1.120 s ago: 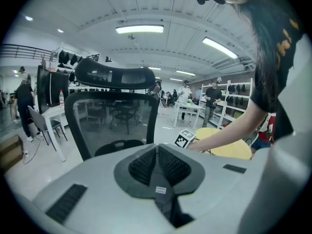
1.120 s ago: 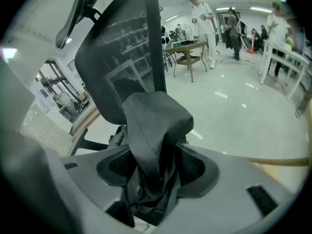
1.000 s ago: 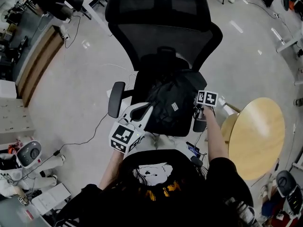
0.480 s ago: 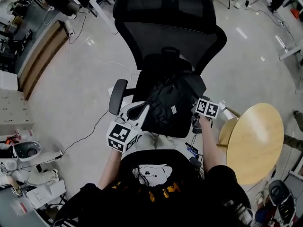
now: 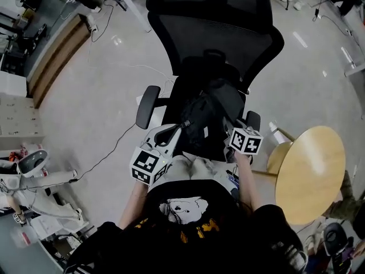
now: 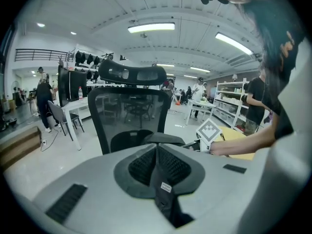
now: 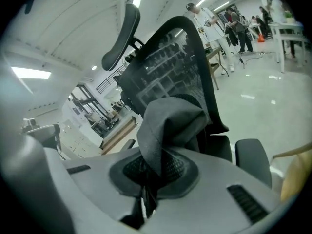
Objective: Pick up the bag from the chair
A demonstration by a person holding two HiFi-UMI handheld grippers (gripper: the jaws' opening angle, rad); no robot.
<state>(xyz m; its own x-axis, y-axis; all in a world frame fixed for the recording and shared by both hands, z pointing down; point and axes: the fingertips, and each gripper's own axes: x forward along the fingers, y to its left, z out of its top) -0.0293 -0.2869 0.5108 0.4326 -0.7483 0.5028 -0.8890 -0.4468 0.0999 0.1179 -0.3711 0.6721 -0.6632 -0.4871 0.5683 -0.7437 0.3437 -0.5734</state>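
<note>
A black bag [image 5: 208,119] lies bunched on the seat of a black mesh office chair [image 5: 219,39]. My right gripper [image 5: 227,130] is at the bag's right side. Its jaws have just been closing, and in the right gripper view the gripper [image 7: 148,179] is shut on a fold of the bag's grey-black fabric [image 7: 170,121], which stands up in front of the backrest. My left gripper [image 5: 179,129] is at the bag's left edge. In the left gripper view it [image 6: 158,172] is shut on a black strap [image 6: 165,191] with a small label.
A round wooden table [image 5: 311,173] stands close on the right. The chair's armrests [image 5: 148,106] [image 5: 252,120] flank the bag. Cables [image 5: 108,153] run over the floor on the left, and a low wooden unit [image 5: 54,56] stands at the far left. The person's body fills the bottom.
The right gripper has drawn in toward the person and risen, pulling the bag's right side up and bunching it. The left gripper has barely shifted at the bag's left edge.
</note>
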